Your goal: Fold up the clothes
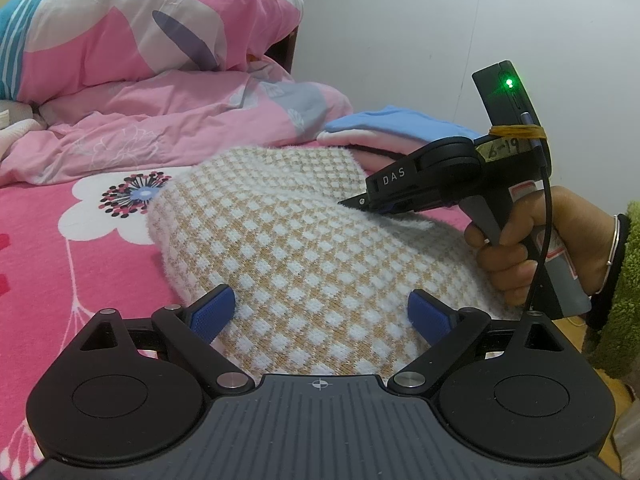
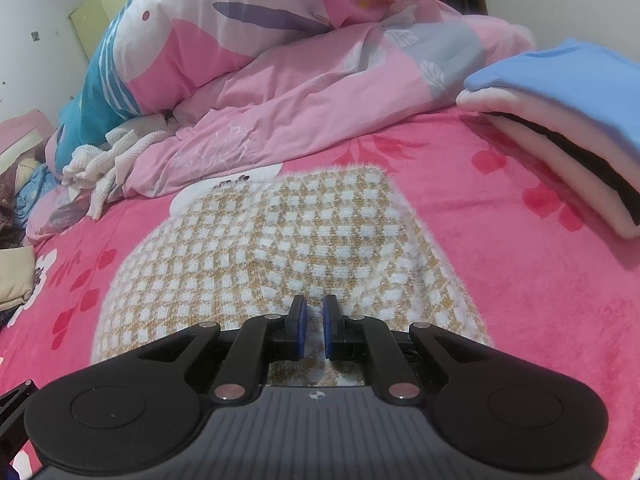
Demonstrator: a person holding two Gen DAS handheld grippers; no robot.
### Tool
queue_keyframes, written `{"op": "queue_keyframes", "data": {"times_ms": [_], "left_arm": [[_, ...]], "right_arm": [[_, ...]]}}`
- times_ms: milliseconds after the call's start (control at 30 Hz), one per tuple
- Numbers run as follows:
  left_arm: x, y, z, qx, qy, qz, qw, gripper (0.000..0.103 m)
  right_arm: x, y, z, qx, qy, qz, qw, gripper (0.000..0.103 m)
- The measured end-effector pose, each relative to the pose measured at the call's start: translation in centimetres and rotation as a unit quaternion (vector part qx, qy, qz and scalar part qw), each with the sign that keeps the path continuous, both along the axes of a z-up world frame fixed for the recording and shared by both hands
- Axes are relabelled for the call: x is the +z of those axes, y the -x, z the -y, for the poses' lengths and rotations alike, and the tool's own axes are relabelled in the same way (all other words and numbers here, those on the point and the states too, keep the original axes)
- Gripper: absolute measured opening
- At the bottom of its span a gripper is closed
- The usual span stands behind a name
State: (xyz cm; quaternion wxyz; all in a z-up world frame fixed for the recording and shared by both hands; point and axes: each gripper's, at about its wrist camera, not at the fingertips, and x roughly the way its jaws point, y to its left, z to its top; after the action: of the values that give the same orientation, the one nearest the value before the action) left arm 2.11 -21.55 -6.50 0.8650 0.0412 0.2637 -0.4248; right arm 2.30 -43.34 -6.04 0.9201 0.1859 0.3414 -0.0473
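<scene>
Well along, by the look of it. Checked sweater (image 2: 276, 256) lying folded into a compact block on the pink sheet (image 2: 500, 280), directly ahead of and beneath the right claw (image 2: 315, 322), nearly clenched, nothing visibly pinched. Left claw (image 1: 320, 316) released, spread wide over the sweater's near edge. Beyond and right: stack of 3 folded garments (image 2: 568, 120). Left to do, probably: carrying the sweater onto that stack.

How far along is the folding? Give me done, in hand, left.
Done: a folded stack sits at the bed's far right. In hand: the checked sweater lies folded into a compact shape; the right gripper is nearly shut at its near edge, the left gripper open over it. Left: finishing the sweater, plus a white knit heaped by the quilt.
</scene>
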Motion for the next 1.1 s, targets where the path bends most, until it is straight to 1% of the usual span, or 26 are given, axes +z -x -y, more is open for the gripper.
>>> {"op": "queue_keyframes", "data": {"times_ms": [1100], "left_arm": [[-0.06, -0.02, -0.07, -0.002, -0.001, 0.001, 1.0000, 0.095]], "right_arm": [[0.04, -0.08, 0.01, 0.008, 0.004, -0.002, 1.000, 0.007]]}}
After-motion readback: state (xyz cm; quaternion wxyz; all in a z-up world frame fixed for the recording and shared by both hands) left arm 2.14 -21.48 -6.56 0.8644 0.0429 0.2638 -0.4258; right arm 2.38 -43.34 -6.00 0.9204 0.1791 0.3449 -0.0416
